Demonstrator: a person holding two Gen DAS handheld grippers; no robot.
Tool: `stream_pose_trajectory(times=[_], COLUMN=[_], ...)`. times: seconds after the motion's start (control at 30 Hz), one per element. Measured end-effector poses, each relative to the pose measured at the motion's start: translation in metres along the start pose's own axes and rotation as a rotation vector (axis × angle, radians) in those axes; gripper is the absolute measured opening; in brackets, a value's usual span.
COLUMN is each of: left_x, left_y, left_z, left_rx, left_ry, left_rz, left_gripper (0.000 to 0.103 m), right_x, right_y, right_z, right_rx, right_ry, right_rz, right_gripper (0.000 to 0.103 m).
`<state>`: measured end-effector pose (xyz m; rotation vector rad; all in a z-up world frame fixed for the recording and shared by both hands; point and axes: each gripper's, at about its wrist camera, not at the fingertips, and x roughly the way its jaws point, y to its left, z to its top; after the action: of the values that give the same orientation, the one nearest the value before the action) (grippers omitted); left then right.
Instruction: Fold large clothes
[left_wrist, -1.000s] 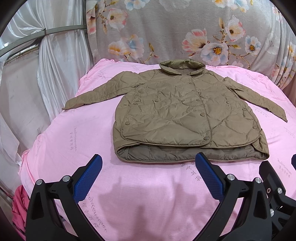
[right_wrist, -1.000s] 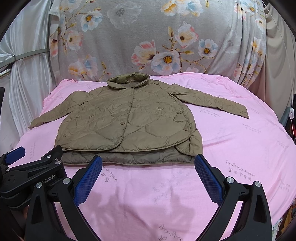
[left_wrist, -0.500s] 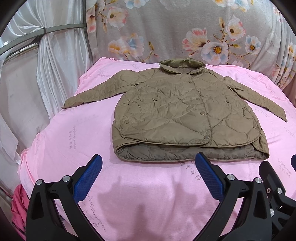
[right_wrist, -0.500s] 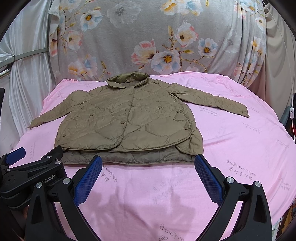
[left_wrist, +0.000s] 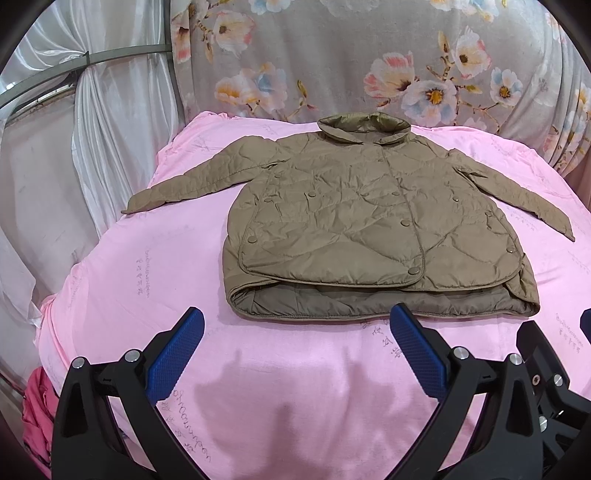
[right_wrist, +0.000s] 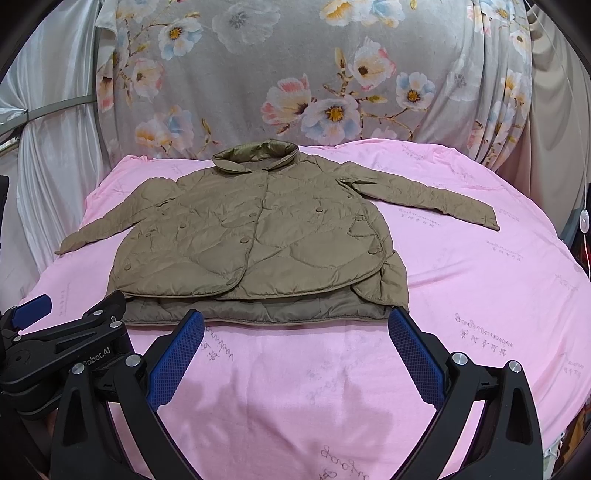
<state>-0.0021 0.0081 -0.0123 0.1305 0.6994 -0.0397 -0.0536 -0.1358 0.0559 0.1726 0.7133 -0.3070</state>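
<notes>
Both my claws hover spread wide and empty: left gripper (left_wrist: 295, 332), right gripper (right_wrist: 295, 332). Ahead, the olive-brown quilted jacket (left_wrist: 362, 221) lies flat, buttoned, sleeves spread, on the pink printed bedsheet (left_wrist: 155, 280), its hem just beyond my fingertips.

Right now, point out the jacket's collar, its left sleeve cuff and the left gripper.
collar (left_wrist: 364, 125), left wrist view, middle of the upright band.
left sleeve cuff (left_wrist: 138, 203), left wrist view, end of the outstretched sleeve.
left gripper (left_wrist: 295, 354), left wrist view, midway between the open blue fingertips.
</notes>
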Motion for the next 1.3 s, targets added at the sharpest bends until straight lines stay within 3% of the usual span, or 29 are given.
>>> stream_pose_trajectory(times=[0.47, 0.67, 0.9, 1.03, 1.3], left_x=[0.013, 0.032, 0.065, 0.092, 0.143], left_y=[-0.005, 0.002, 0.009, 0.013, 0.02], left_z=[-0.004, 0.011, 0.039, 0.058, 0.089], left_rx=[0.01, -0.004, -0.015, -0.028, -0.059], left_ry=[0.023, 0.023, 0.019, 0.049, 0.059], left_rz=[-0.009, 0.021, 0.05, 0.024, 0.01], left_gripper=[0.098, 0.098, 0.098, 0.098, 0.098], right_x=[0.015, 0.039, 0.082, 0.119, 0.22], right_y=[-0.002, -0.034, -0.098, -0.153, -0.3], right_z=[-0.01, 0.001, 0.038, 0.064, 0.097], right_rx=[0.003, 0.076, 0.2, 0.276, 0.627], right_ry=[0.029, 0.062, 0.07, 0.057, 0.086], right_rz=[0.02, 0.025, -0.001, -0.031, -0.074], right_gripper=[0.098, 0.098, 0.098, 0.098, 0.098])
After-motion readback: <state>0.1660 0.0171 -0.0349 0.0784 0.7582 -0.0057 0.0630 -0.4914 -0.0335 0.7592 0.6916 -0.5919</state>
